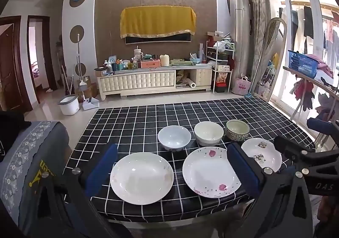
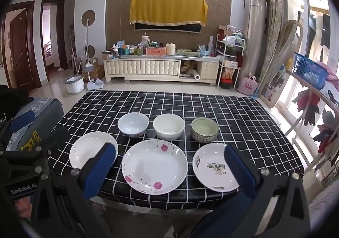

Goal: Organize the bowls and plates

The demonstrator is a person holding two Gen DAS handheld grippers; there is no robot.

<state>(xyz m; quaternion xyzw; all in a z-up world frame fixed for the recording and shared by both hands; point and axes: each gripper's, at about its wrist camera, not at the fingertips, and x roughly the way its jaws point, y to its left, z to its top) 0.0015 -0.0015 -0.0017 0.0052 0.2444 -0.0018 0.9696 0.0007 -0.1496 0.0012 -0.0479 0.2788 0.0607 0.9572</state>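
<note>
Three plates lie in a row near the table's front edge: a plain white plate (image 1: pixel 141 177) (image 2: pixel 91 149), a pink-flowered plate (image 1: pixel 210 171) (image 2: pixel 154 167) and a smaller patterned plate (image 1: pixel 261 154) (image 2: pixel 214 167). Behind them stand a pale blue bowl (image 1: pixel 174 138) (image 2: pixel 133 124), a cream bowl (image 1: pixel 208 133) (image 2: pixel 168 126) and a green patterned bowl (image 1: pixel 237 130) (image 2: pixel 204 130). My left gripper (image 1: pixel 172 171) is open and empty, hovering above the front edge over the white and pink plates. My right gripper (image 2: pixel 169 171) is open and empty, over the pink plate.
The table (image 1: pixel 131 123) (image 2: pixel 243 115) wears a black cloth with a white grid. A grey upholstered seat (image 1: pixel 27 153) stands at its left. A rack with a blue basket (image 2: pixel 309 72) stands at the right. A TV cabinet (image 2: pixel 161 68) lies beyond the far edge.
</note>
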